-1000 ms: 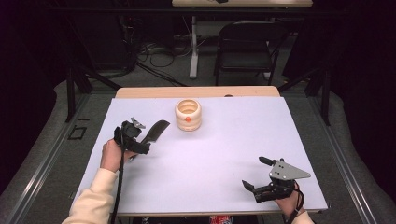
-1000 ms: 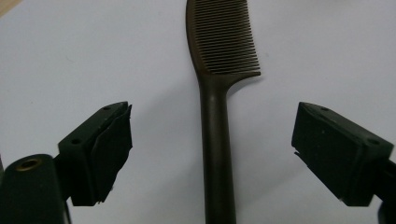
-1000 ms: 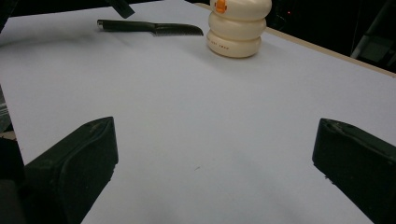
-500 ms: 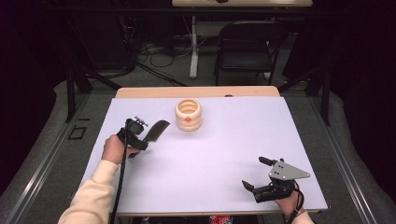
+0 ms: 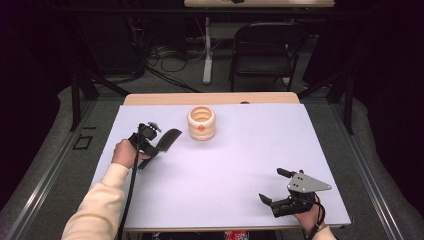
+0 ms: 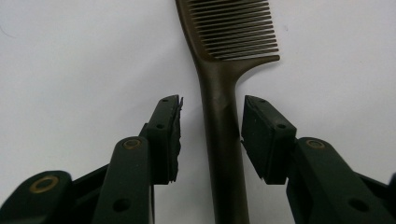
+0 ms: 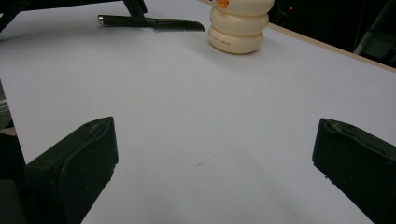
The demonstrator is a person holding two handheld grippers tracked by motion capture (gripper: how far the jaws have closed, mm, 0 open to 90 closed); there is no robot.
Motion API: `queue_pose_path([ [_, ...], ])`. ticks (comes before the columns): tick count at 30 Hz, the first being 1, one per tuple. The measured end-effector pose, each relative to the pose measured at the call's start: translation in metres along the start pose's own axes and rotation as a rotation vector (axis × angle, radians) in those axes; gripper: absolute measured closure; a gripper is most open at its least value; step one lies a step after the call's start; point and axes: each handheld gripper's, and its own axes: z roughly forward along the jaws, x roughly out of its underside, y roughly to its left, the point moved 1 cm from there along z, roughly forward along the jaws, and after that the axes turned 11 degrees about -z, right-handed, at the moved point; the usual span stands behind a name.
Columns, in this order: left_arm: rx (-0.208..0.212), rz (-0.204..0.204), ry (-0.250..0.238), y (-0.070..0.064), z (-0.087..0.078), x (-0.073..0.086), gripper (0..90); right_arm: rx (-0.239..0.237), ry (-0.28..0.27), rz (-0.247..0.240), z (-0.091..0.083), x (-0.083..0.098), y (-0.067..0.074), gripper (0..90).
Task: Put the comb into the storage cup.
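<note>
The white worktop carries a cream ribbed holder at the back and a dark comb lying flat to its left. The comb's handle runs straight up between the left gripper's fingers, teeth end pointing away from the hand. Those fingers have just been closing and stand either side of the handle, not yet pressing it. The right gripper, well apart at the near right corner, rests with fingers wide apart, holding nothing.

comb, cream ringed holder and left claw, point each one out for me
comb (image 6: 223, 140), left gripper view, on its handle
cream ringed holder (image 5: 201, 125), high view, on its side wall
left claw (image 6: 211, 133), left gripper view, midway between its fingertips
</note>
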Motion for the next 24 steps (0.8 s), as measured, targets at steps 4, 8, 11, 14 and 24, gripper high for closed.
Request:
queue_pose_path([
  [4,0.012,-0.005,0.008,0.000,0.003,-0.001,59.9,-0.003,0.002,0.004,0.000,0.000,0.000,0.0],
  [8,0.029,-0.019,0.007,0.001,0.006,-0.001,61.5,-0.004,0.001,-0.001,0.000,0.000,0.000,0.0],
  [11,0.038,-0.028,0.015,0.002,0.008,-0.001,63.8,-0.004,0.003,-0.001,0.000,0.000,0.000,0.0],
  [14,0.048,-0.040,0.024,0.003,0.009,-0.001,65.3,-0.005,0.005,-0.002,0.001,0.000,0.000,0.0],
  [24,0.072,-0.056,0.035,0.004,0.010,-0.001,72.1,-0.003,0.003,0.000,0.000,0.000,0.000,0.0],
])
